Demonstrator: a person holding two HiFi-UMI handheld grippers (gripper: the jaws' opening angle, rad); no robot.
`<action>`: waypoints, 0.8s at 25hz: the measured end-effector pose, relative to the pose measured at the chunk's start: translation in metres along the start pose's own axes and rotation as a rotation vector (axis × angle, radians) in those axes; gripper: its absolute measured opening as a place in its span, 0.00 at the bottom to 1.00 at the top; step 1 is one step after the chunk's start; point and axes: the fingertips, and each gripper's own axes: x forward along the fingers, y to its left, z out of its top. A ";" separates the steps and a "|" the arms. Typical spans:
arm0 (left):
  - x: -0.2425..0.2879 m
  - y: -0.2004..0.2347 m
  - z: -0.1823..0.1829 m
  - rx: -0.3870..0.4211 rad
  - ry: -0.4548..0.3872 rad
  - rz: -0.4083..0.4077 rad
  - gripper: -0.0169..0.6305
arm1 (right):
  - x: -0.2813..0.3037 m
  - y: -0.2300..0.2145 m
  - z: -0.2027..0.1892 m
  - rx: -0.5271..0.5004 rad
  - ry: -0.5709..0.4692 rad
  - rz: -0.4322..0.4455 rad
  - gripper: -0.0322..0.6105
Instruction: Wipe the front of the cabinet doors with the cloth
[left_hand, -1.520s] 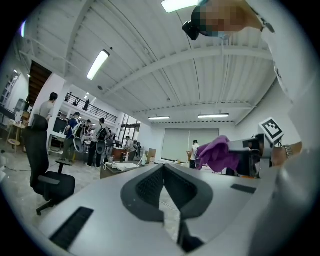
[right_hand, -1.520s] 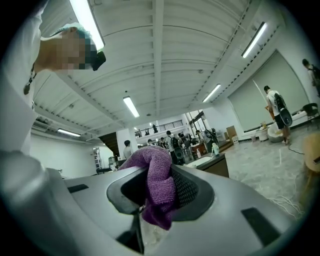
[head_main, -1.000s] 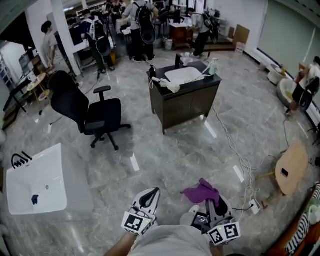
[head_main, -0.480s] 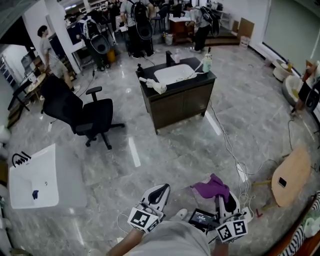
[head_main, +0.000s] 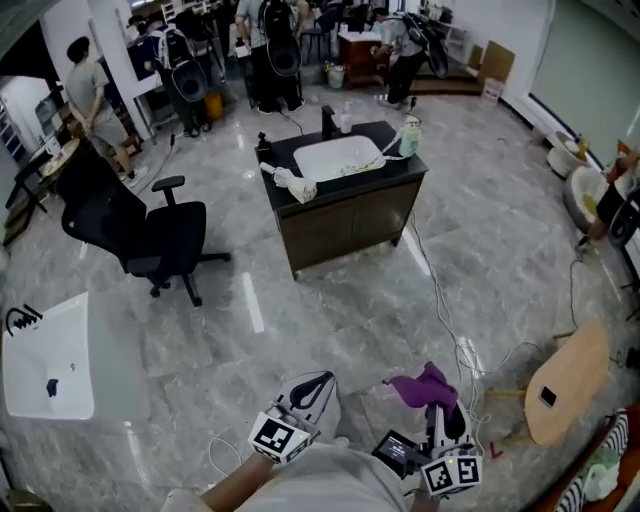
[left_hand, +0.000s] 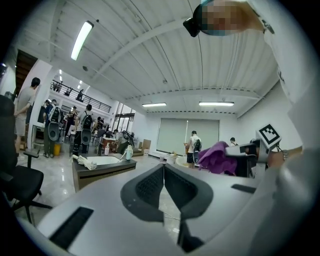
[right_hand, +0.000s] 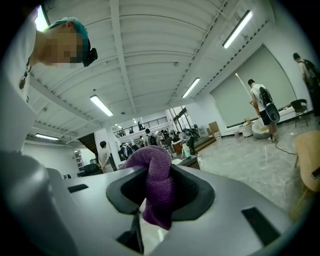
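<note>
Purple cloth (head_main: 420, 385) clamped in right gripper (head_main: 438, 410), left gripper (head_main: 315, 382) closed, empty; cabinet doors (head_main: 345, 222) across the floor, apparently not yet wiped.

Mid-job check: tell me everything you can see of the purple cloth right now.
The purple cloth, coarse and knitted-looking, is bunched into a wad and clamped between the dark fingers of the right gripper. One lobe bulges above the fingers; a tail hangs below. It is held in the air over the grey marble floor, touching nothing else, far short of the dark cabinet.
</note>
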 end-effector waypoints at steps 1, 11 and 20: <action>0.018 0.009 0.001 -0.006 0.001 -0.008 0.04 | 0.015 -0.006 0.006 -0.006 0.001 -0.010 0.23; 0.202 0.065 0.063 0.020 -0.129 -0.212 0.04 | 0.155 -0.069 0.084 -0.140 -0.041 -0.099 0.23; 0.292 0.101 0.067 0.031 -0.065 -0.123 0.04 | 0.246 -0.142 0.100 -0.124 0.012 -0.067 0.23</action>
